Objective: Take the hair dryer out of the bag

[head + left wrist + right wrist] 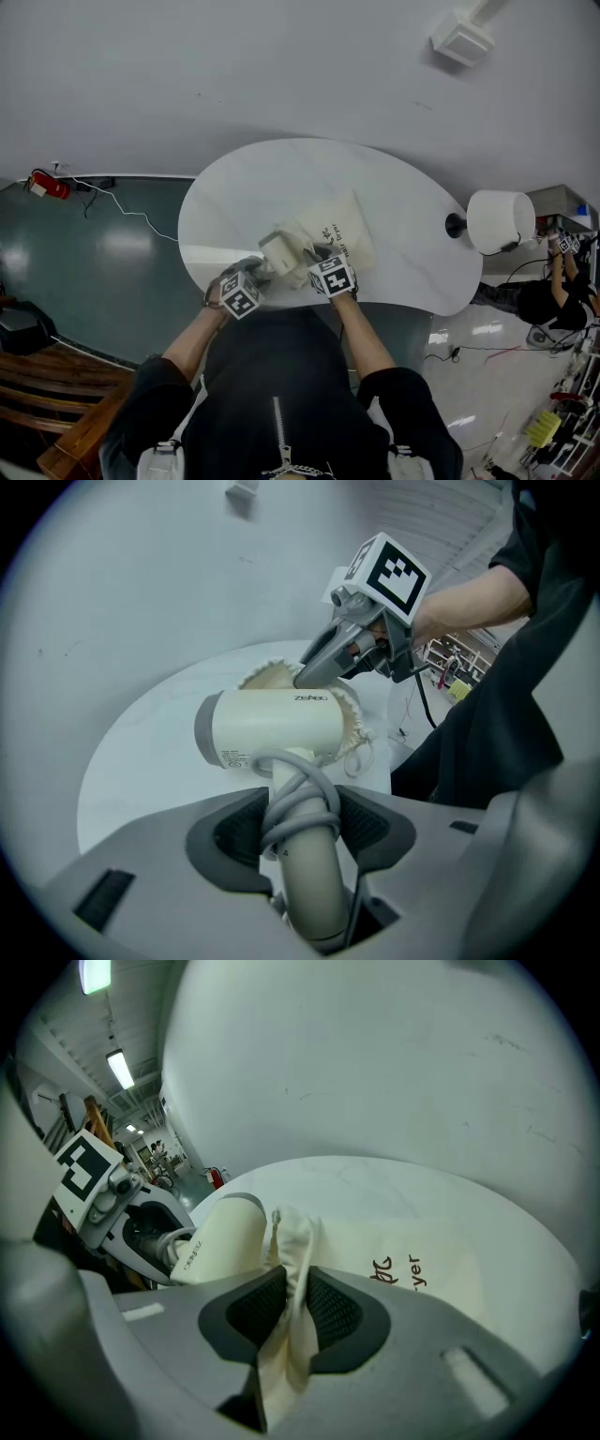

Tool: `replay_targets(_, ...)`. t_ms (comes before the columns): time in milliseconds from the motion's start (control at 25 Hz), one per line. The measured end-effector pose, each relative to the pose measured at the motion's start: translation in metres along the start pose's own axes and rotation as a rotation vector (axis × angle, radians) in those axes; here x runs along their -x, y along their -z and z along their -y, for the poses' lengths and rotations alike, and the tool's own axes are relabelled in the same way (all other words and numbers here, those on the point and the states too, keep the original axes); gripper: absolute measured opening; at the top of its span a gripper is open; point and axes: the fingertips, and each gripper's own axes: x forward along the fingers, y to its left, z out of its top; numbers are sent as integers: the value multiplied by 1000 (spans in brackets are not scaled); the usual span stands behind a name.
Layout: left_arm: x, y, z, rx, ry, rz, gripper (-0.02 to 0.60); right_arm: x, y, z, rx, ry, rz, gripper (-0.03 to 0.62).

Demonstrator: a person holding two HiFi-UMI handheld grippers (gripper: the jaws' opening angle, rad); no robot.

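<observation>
A cream hair dryer (272, 728) with a grey cord wound round its handle is partly out of the cream cloth bag (336, 234). My left gripper (300, 832) is shut on the dryer's handle, and the dryer's body (280, 248) points toward the bag's mouth. The bag's gathered rim (292, 1241) is pinched between the pads of my right gripper (296, 1307), which is shut on it. In the head view both grippers sit at the table's near edge, the left gripper (246, 281) left of the right gripper (323, 267). The dryer's rear end still lies inside the ruffled bag opening (352, 719).
The bag lies on a white oval table (403, 216). A white lamp (497, 221) stands off the table's right end. A red object (47, 185) and a white cable (122, 208) lie on the dark floor at the left. Another person works at the far right.
</observation>
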Motion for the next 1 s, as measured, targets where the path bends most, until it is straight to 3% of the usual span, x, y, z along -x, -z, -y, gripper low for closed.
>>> replay_targets(640,41,8,-17,174,-102,81,219,-35,18,-3,56,-25,-101,72)
replay_targets(1000,69,2,-27,236,-164,140,219,-51,30,-5,31,-46,-151,98)
